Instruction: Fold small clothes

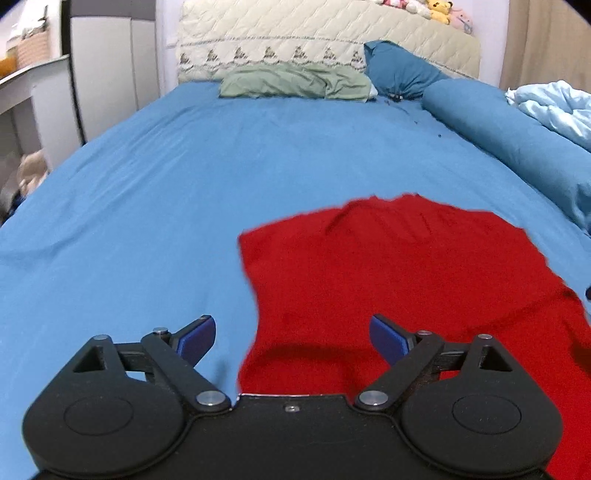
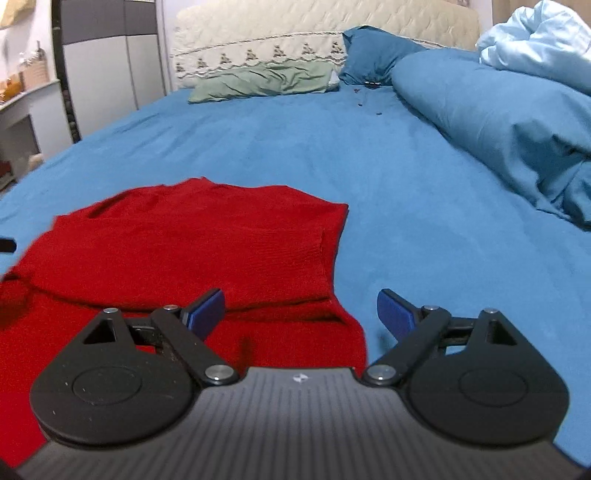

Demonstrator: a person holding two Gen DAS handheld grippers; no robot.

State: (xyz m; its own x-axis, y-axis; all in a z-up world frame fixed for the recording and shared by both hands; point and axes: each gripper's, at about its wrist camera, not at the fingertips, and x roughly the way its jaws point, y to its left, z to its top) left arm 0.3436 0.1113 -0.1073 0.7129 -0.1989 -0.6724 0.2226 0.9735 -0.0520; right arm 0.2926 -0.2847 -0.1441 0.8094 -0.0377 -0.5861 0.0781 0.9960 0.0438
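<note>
A red knit garment [image 1: 406,273] lies flat on the blue bed sheet [image 1: 166,192]. In the right wrist view the garment [image 2: 192,240] has a sleeve folded across its body. My left gripper [image 1: 293,338] is open and empty, hovering over the garment's near left edge. My right gripper [image 2: 301,314] is open and empty, hovering over the garment's near right corner. One of its fingers is over red fabric, the other over the sheet [image 2: 424,221].
A green pillow [image 1: 295,83] and a dark blue pillow [image 1: 402,70] lie at the quilted headboard [image 1: 325,33]. A rolled blue duvet [image 2: 498,122] and a pale blue blanket [image 2: 543,40] lie along the right side. A shelf [image 1: 22,85] stands left of the bed.
</note>
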